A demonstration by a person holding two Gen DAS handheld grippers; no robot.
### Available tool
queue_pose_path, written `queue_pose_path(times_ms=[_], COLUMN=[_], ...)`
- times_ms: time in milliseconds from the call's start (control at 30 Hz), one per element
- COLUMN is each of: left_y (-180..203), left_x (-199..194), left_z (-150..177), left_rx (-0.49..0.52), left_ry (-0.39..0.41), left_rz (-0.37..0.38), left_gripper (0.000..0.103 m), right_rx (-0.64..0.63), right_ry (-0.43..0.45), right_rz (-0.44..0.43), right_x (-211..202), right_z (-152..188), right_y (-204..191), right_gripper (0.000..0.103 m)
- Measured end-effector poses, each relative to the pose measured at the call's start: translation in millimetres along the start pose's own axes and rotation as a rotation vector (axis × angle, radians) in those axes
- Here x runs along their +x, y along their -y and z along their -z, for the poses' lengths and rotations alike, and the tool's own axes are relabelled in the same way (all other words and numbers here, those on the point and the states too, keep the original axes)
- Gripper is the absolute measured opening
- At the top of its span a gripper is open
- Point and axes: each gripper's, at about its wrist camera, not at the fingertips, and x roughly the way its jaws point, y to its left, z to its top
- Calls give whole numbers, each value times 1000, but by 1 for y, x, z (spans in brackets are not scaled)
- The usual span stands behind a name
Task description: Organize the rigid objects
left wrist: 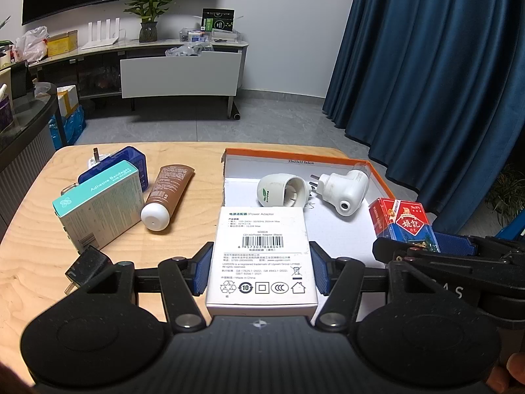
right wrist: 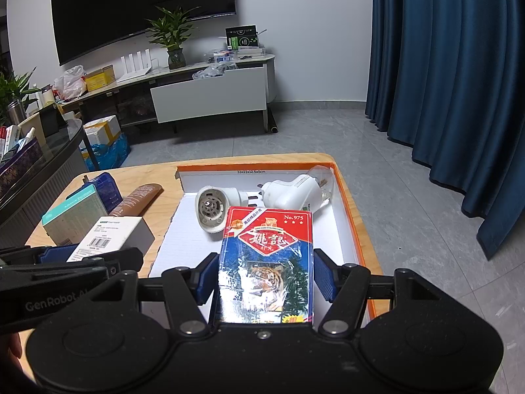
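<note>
On the wooden table (left wrist: 29,220), an open, orange-rimmed cardboard tray (right wrist: 352,216) sits toward the right side, and both tools hang at its near end. Between the blue pads of the left tool (left wrist: 261,271) sits a white power adapter box (left wrist: 261,256), barcode face up, both pads pressed against its sides, so this tool is pinching the box above the tray's near left corner. Next to it, the right tool (right wrist: 265,279) pinches a red and blue box with a tiger picture (right wrist: 267,256), one pad against each long side, and holds it over the white floor of the tray. Inside the tray, toward its far end, lie two white plug-in devices: a rounded one (left wrist: 282,190) on the left with its open end facing the cameras, and an angled one (left wrist: 344,187) on the right with its prongs pointing left; the two lie just beside each other, and whether they touch I cannot tell. Left of the tray, on the bare wood, a brown tube with a white cap (left wrist: 165,197) lies cap toward the cameras, and beside it a teal adhesive bandages box (left wrist: 98,203) leans against a dark blue box (left wrist: 128,164). A small black plug adapter (left wrist: 87,264) lies near the left tool's left finger
</note>
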Motion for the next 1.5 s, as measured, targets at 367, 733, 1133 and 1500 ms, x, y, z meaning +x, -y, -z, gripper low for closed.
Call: queue_pose_path(times_ms=[367,733,1133,1500], left_y=[0,0,0,1], left_x=[0,0,1,2], left_z=[0,0,0,0], left_rx=[0,0,2,2], left_ry=[-1,-1,-2,-4], left_rz=[1,1,1,3], left_gripper=[60,60,60,60], right_rx=[0,-2,0,7], right_ry=[0,-1,-3,-7], right_rz=[0,1,2,14], right_x=[0,2,3,9], right_z=[0,0,1,3], right_y=[1,1,1,2], right_gripper=[73,73,73,73])
